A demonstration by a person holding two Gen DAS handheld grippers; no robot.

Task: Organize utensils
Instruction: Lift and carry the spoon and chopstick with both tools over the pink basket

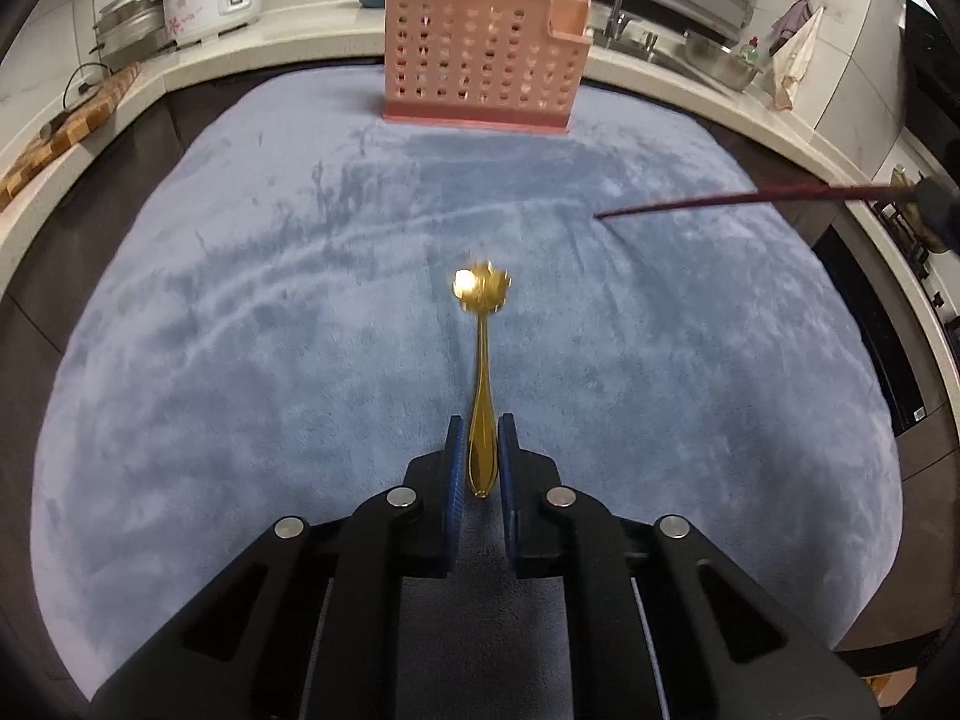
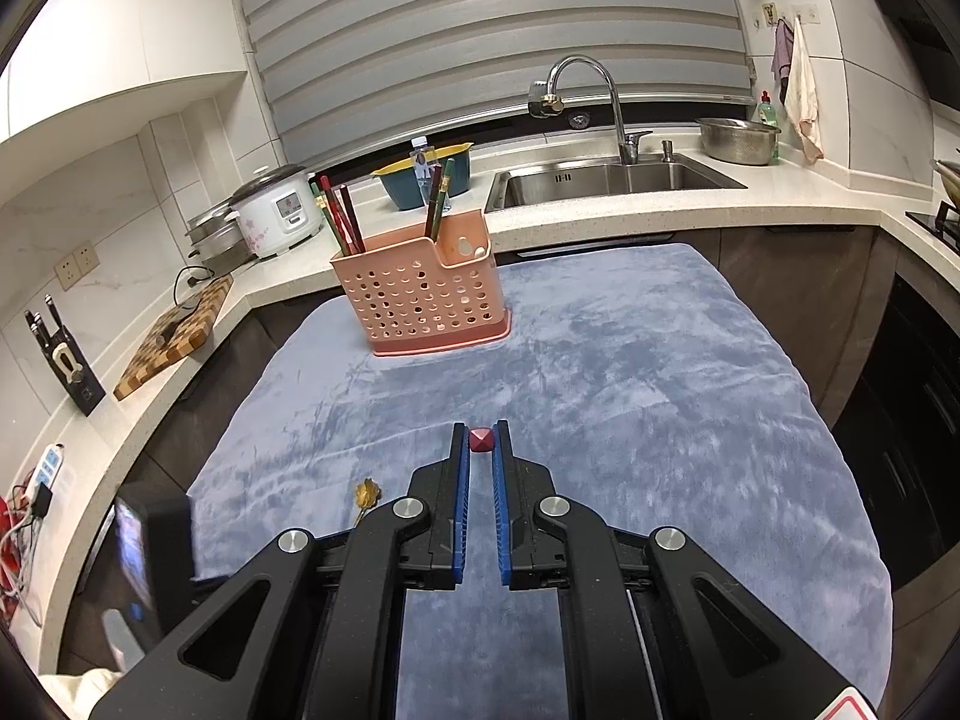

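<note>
A gold spoon [image 1: 480, 396] with a flower-shaped bowl lies on the blue towel [image 1: 240, 360], its bowl pointing toward the holder. My left gripper [image 1: 481, 429] is low over the towel, shut on the spoon's handle. In the right wrist view the spoon's bowl [image 2: 367, 491] peeks out left of my right gripper [image 2: 480, 426]. That gripper is shut on a dark red chopstick [image 2: 482, 441], seen end-on. The chopstick [image 1: 720, 199] juts in from the right in the left wrist view. At the towel's far edge stands a pink perforated holder [image 2: 420, 300] [image 1: 480, 60] with several red and green chopsticks upright in it.
The towel [image 2: 660, 390] covers a small table ringed by a white counter. On the counter sit a rice cooker [image 2: 279, 210], a wooden cutting board [image 2: 174, 342], a knife block [image 2: 66, 360], a teal basin [image 2: 426, 174], a sink [image 2: 600, 180] with a faucet, and a steel bowl [image 2: 738, 138].
</note>
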